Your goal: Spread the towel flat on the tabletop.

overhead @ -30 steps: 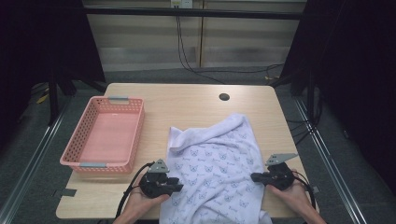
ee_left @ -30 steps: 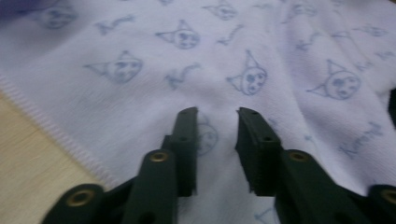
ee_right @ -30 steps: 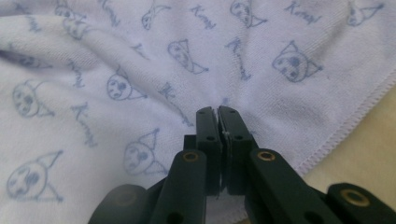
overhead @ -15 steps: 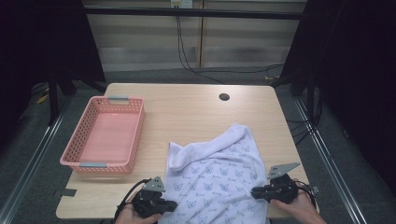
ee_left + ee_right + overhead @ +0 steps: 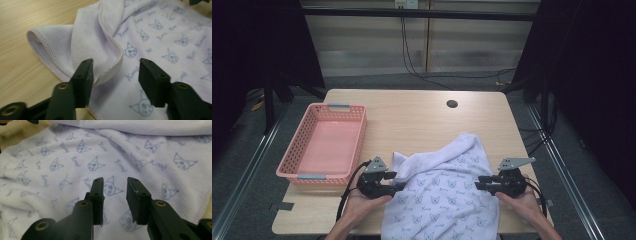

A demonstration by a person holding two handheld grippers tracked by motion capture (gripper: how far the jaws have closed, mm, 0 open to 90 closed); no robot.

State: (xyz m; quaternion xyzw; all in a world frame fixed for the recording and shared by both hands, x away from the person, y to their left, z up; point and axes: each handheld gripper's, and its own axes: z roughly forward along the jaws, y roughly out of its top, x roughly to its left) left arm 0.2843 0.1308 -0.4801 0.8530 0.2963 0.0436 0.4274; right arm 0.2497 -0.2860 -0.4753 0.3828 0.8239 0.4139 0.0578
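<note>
A white towel (image 5: 447, 195) printed with blue cat faces lies rumpled at the table's front middle, and its near part hangs over the front edge. My left gripper (image 5: 398, 186) is at its left hem. In the left gripper view its jaws (image 5: 115, 67) have just been opening, and a loose fold of the hem (image 5: 110, 50) lies between them, unpinched. My right gripper (image 5: 479, 182) is at the towel's right side. Its jaws (image 5: 115, 181) have also just been opening and stand a little apart over the flat printed cloth (image 5: 75, 157), with nothing pinched.
An empty pink plastic basket (image 5: 287, 155) stands at the table's left. The light wooden table (image 5: 412, 115) has a small round cable hole (image 5: 452, 104) near its far edge. Dark floor and metal rails surround the table.
The towel has been dragged toward the front edge. Both hands pulled back toward the person, then came forward again, and both grippers went from shut on the cloth to open.
</note>
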